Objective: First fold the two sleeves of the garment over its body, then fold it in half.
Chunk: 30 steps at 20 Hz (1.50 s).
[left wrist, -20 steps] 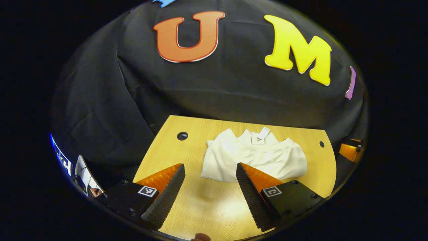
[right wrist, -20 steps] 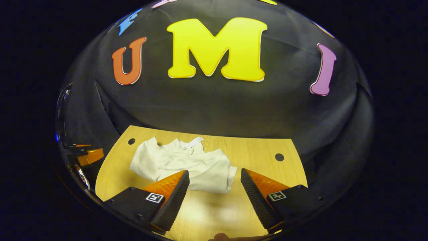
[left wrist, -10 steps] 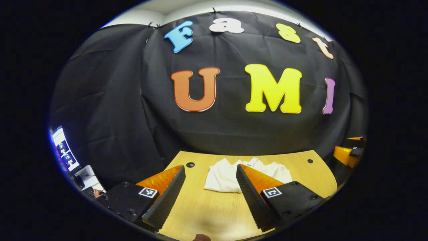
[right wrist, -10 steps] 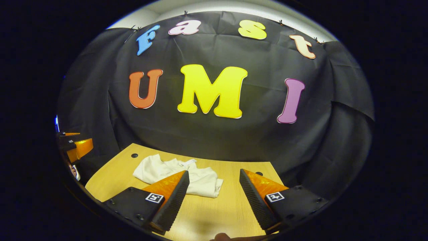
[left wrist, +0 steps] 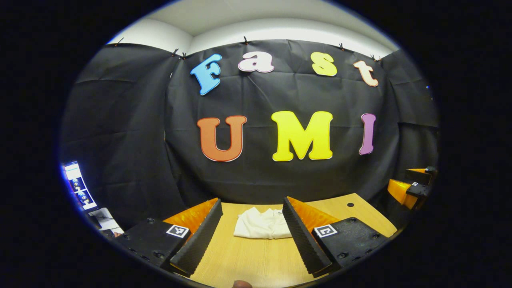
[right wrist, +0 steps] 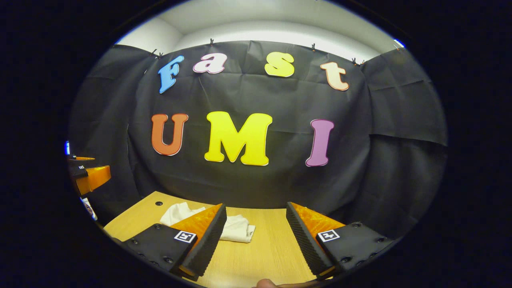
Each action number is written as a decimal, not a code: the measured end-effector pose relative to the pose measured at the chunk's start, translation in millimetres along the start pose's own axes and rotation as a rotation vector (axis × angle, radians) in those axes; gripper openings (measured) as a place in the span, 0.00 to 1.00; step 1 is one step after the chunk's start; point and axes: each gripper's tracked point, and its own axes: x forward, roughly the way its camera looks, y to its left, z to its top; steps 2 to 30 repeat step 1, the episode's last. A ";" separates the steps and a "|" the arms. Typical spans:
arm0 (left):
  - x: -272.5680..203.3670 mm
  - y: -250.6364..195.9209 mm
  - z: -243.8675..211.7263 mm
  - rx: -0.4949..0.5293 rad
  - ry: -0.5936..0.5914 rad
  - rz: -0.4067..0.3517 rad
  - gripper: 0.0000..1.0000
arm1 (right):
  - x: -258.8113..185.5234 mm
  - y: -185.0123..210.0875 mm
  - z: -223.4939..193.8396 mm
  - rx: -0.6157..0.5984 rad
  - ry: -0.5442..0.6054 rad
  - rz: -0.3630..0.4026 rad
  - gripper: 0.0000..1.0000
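Nearest, in the left gripper view, the left claw point(left wrist: 252, 232) stands wide open w/ nothing between its fingers, held above the near part of the desk point(left wrist: 256, 260). Same story in the right gripper view: right claw point(right wrist: 256, 236) spread wide, holding nothing, also over bare desk near the front edge. Neither claw touches cloth.

Further back, the white garment point(left wrist: 262, 224) lies on the desk as a compact bundle, seen between the left claw's fingers but well beyond them. In the right gripper view it sits left of centre, partly behind that claw's left finger point(right wrist: 208, 232), w/ a doubled-over edge facing right. No sleeve sticks out to either side; outline looks short and layered, i.e. sleeves in over the body and the piece halved, as far as this low angle allows. Exact tidiness of the layers can't be judged from here.

Each view also catches the other claw off at its edge: the right one at the far right of the left gripper view point(left wrist: 408, 188).

Step in hand, my read: garment already lies as the task wants it, both claws clear of it. No further fold looks needed; at most a check that edges line up.

Beyond the desk hangs the black cloth wall point(left wrist: 120, 132), pale ceiling above.
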 end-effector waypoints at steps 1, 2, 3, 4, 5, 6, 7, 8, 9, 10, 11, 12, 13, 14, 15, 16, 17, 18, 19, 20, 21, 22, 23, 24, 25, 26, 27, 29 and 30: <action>-1.2 -4.1 3.1 0.005 -0.011 -0.010 0.97 | -3.4 2.8 3.0 0.004 -0.014 0.003 0.94; -1.2 -4.1 3.1 0.005 -0.011 -0.010 0.97 | -3.4 2.8 3.0 0.004 -0.014 0.003 0.94; -1.2 -4.1 3.1 0.005 -0.011 -0.010 0.97 | -3.4 2.8 3.0 0.004 -0.014 0.003 0.94; -1.2 -4.1 3.1 0.005 -0.011 -0.010 0.97 | -3.4 2.8 3.0 0.004 -0.014 0.003 0.94; -1.2 -4.1 3.1 0.005 -0.011 -0.010 0.97 | -3.4 2.8 3.0 0.004 -0.014 0.003 0.94; -1.2 -4.1 3.1 0.005 -0.011 -0.010 0.97 | -3.4 2.8 3.0 0.004 -0.014 0.003 0.94; -1.2 -4.1 3.1 0.005 -0.011 -0.010 0.97 | -3.4 2.8 3.0 0.004 -0.014 0.003 0.94; -1.2 -4.1 3.1 0.005 -0.011 -0.010 0.97 | -3.4 2.8 3.0 0.004 -0.014 0.003 0.94; -1.2 -4.1 3.1 0.005 -0.011 -0.010 0.97 | -3.4 2.8 3.0 0.004 -0.014 0.003 0.94; -1.2 -4.1 3.1 0.005 -0.011 -0.010 0.97 | -3.4 2.8 3.0 0.004 -0.014 0.003 0.94; -1.2 -4.1 3.1 0.005 -0.011 -0.010 0.97 | -3.4 2.8 3.0 0.004 -0.014 0.003 0.94; -1.2 -4.1 3.1 0.005 -0.011 -0.010 0.97 | -3.4 2.8 3.0 0.004 -0.014 0.003 0.94; -1.2 -4.1 3.1 0.005 -0.011 -0.010 0.97 | -3.4 2.8 3.0 0.004 -0.014 0.003 0.94; -1.2 -4.1 3.1 0.005 -0.011 -0.010 0.97 | -3.4 2.8 3.0 0.004 -0.014 0.003 0.94; -1.2 -4.1 3.1 0.005 -0.011 -0.010 0.97 | -3.4 2.8 3.0 0.004 -0.014 0.003 0.94; -1.2 -4.1 3.1 0.005 -0.011 -0.010 0.97 | -3.4 2.8 3.0 0.004 -0.014 0.003 0.94; -1.2 -4.1 3.1 0.005 -0.011 -0.010 0.97 | -3.4 2.8 3.0 0.004 -0.014 0.003 0.94; -1.2 -4.1 3.1 0.005 -0.011 -0.010 0.97 | -3.4 2.8 3.0 0.004 -0.014 0.003 0.94; -1.2 -4.1 3.1 0.005 -0.011 -0.010 0.97 | -3.4 2.8 3.0 0.004 -0.014 0.003 0.94; -1.2 -4.1 3.1 0.005 -0.011 -0.010 0.97 | -3.4 2.8 3.0 0.004 -0.014 0.003 0.94; -1.2 -4.1 3.1 0.005 -0.011 -0.010 0.97 | -3.4 2.8 3.0 0.004 -0.014 0.003 0.94; -1.2 -4.1 3.1 0.005 -0.011 -0.010 0.97 | -3.4 2.8 3.0 0.004 -0.014 0.003 0.94; -1.2 -4.1 3.1 0.005 -0.011 -0.010 0.97 | -3.4 2.8 3.0 0.004 -0.014 0.003 0.94; -1.2 -4.1 3.1 0.005 -0.011 -0.010 0.97 | -3.4 2.8 3.0 0.004 -0.014 0.003 0.94; -1.2 -4.1 3.1 0.005 -0.011 -0.010 0.97 | -3.4 2.8 3.0 0.004 -0.014 0.003 0.94; -1.2 -4.1 3.1 0.005 -0.011 -0.010 0.97 | -3.4 2.8 3.0 0.004 -0.014 0.003 0.94; -1.2 -4.1 3.1 0.005 -0.011 -0.010 0.97 | -3.4 2.8 3.0 0.004 -0.014 0.003 0.94; -1.2 -4.1 3.1 0.005 -0.011 -0.010 0.97 | -3.4 2.8 3.0 0.004 -0.014 0.003 0.94; -1.2 -4.1 3.1 0.005 -0.011 -0.010 0.97 | -3.4 2.8 3.0 0.004 -0.014 0.003 0.94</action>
